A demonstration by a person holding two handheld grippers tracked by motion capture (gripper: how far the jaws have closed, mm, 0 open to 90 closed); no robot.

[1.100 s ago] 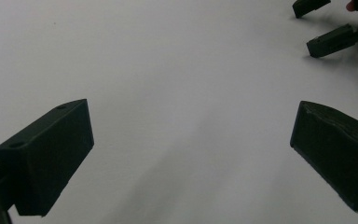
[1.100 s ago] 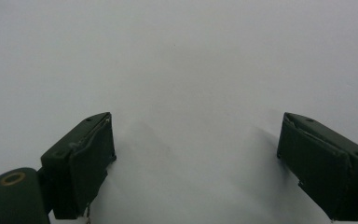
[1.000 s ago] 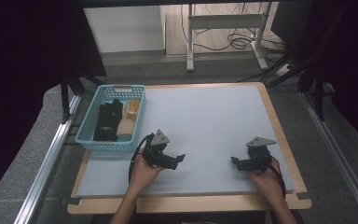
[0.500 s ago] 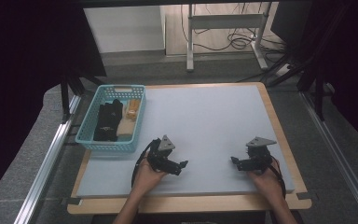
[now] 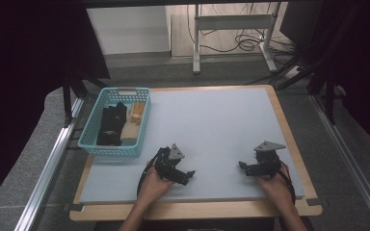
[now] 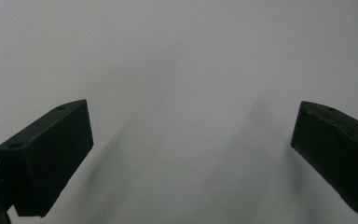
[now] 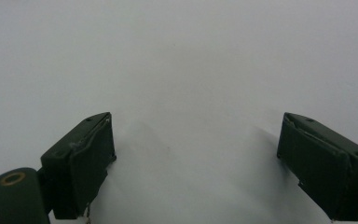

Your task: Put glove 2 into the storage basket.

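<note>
basket (image 5: 90, 130), turquoise plastic with dark and tan items, sits well beyond left gripper (image 5: 189, 175); right gripper (image 5: 242, 166); both jaws wide, empty.

Counting two grippers near the front edge: the left gripper (image 5: 189, 175) and the right gripper (image 5: 242, 167), each showing two black jaws spread wide in its own gripper view, four jaws in all. Counting two hands, one behind each gripper. Finding one white table (image 5: 221, 120) and one teal basket (image 5: 87, 136) at the far left. Making out inside it one dark bundle (image 5: 111, 126), one white piece (image 5: 129, 131) and one tan item (image 5: 137, 112), though the exact tally there being hard to tell.
</note>
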